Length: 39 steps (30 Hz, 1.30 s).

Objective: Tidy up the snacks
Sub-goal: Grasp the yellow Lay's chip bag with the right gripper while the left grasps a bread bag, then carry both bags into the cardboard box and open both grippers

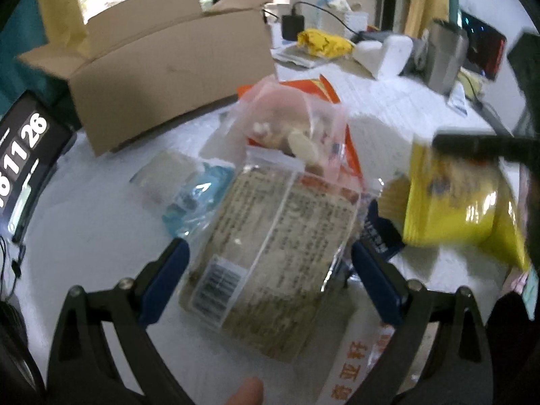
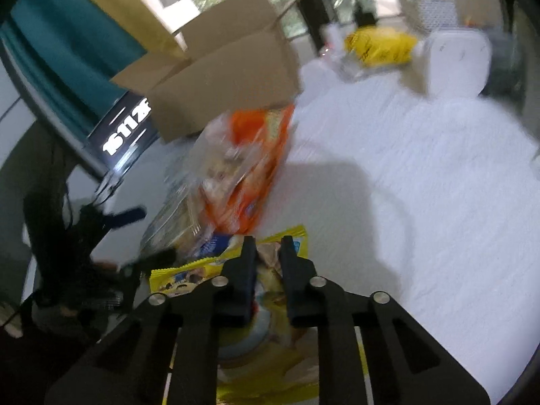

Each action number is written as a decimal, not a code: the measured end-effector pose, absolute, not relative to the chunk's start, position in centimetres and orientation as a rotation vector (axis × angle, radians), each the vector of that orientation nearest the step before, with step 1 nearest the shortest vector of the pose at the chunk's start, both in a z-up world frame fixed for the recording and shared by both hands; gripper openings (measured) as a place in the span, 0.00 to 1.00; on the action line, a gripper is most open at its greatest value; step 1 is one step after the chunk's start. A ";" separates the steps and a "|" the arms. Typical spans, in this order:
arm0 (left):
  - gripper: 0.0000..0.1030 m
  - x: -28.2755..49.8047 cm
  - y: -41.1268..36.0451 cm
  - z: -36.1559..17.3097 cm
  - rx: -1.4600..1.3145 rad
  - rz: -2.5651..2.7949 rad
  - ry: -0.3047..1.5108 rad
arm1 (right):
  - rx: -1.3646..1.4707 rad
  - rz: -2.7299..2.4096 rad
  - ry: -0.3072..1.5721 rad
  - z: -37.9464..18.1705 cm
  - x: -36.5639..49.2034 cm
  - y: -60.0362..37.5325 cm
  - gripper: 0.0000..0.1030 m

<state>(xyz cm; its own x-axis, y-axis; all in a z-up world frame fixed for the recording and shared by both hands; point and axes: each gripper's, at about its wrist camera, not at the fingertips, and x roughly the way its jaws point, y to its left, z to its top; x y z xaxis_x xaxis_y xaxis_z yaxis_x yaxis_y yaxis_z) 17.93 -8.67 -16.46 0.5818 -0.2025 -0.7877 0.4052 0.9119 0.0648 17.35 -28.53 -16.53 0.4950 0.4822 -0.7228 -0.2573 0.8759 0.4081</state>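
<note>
My left gripper (image 1: 270,253) is open, its blue-padded fingers on either side of a clear pack of brown snack bars (image 1: 270,249) on the white table. Behind it lie a pink-tinted bag of candies (image 1: 297,128), an orange bag (image 1: 317,87) and a blue-tinted clear packet (image 1: 195,199). My right gripper (image 2: 268,246) is shut on a yellow snack bag (image 2: 256,303), also seen lifted at the right of the left wrist view (image 1: 455,202). The orange bag (image 2: 260,155) lies ahead of it in the right wrist view. An open cardboard box (image 1: 162,64) stands behind the pile.
A dark screen with white digits (image 1: 23,155) stands at the left table edge. At the back are a yellow bag (image 1: 324,42), a white device (image 1: 388,52), a grey canister (image 1: 445,55) and a charger with cable (image 1: 292,25). White cloth (image 2: 422,185) covers the table's right side.
</note>
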 end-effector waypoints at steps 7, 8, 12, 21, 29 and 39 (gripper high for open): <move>0.95 20.0 -8.5 -16.9 0.186 -0.389 0.930 | 0.240 0.327 0.865 -14.5 19.7 -31.9 0.30; 0.95 20.2 -8.4 -16.9 0.174 -0.386 0.931 | 0.228 0.325 0.875 -14.6 19.9 -32.0 0.62; 0.94 20.8 -7.8 -17.2 0.132 -0.409 0.941 | 0.204 0.343 0.898 -15.4 19.7 -32.0 0.95; 0.78 20.6 -7.3 -17.3 0.102 -0.454 0.922 | 0.156 0.360 0.992 -19.2 18.8 -31.1 0.77; 0.75 19.8 -6.0 -15.2 0.055 -0.452 0.876 | 0.138 0.363 0.911 -15.9 19.0 -30.8 0.43; 0.75 19.5 -2.8 -10.7 -0.007 -0.396 0.756 | 0.110 0.374 0.790 -10.8 20.5 -30.0 0.43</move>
